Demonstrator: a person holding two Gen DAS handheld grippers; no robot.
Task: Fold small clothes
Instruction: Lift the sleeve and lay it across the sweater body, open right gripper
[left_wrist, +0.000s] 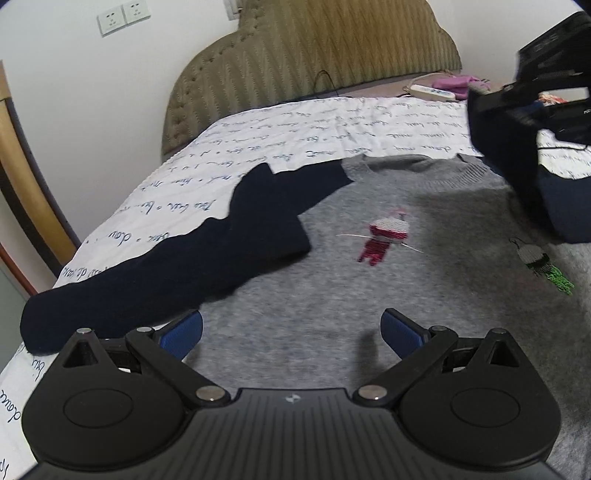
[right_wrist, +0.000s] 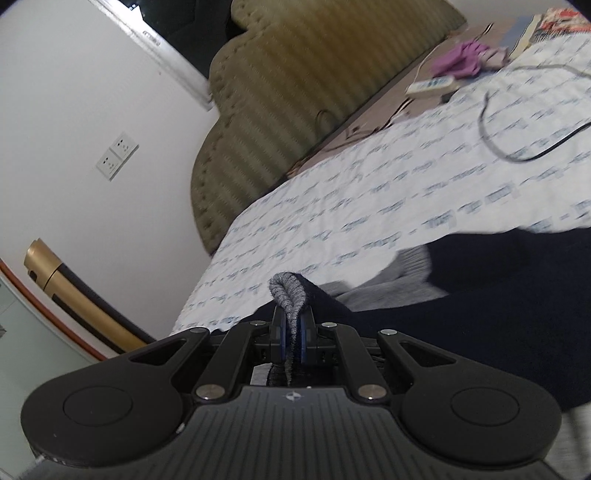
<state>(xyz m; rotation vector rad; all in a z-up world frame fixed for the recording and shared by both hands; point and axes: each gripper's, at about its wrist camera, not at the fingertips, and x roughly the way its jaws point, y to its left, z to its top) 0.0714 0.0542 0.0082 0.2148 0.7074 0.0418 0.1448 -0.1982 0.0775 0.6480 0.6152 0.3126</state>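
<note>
A small grey knit sweater (left_wrist: 369, 295) with dark navy sleeves lies flat on the bed. Its left navy sleeve (left_wrist: 184, 266) is folded in over the grey front. Small red (left_wrist: 384, 236) and green (left_wrist: 543, 266) figures are knitted on the chest. My left gripper (left_wrist: 291, 328) hovers open over the lower grey part, blue pads apart with nothing between them. My right gripper (right_wrist: 293, 332) is shut on a fold of grey knit (right_wrist: 290, 295), lifted above the navy sleeve (right_wrist: 480, 295). In the left wrist view the right gripper (left_wrist: 524, 122) shows blurred at the upper right.
The bed has a white sheet (left_wrist: 258, 129) printed with blue script and an olive padded headboard (left_wrist: 314, 55). A white power strip (left_wrist: 432, 92), a purple cloth (left_wrist: 454, 83) and a black cable (right_wrist: 517, 147) lie near the head. Wall sockets (left_wrist: 118, 16) sit at left.
</note>
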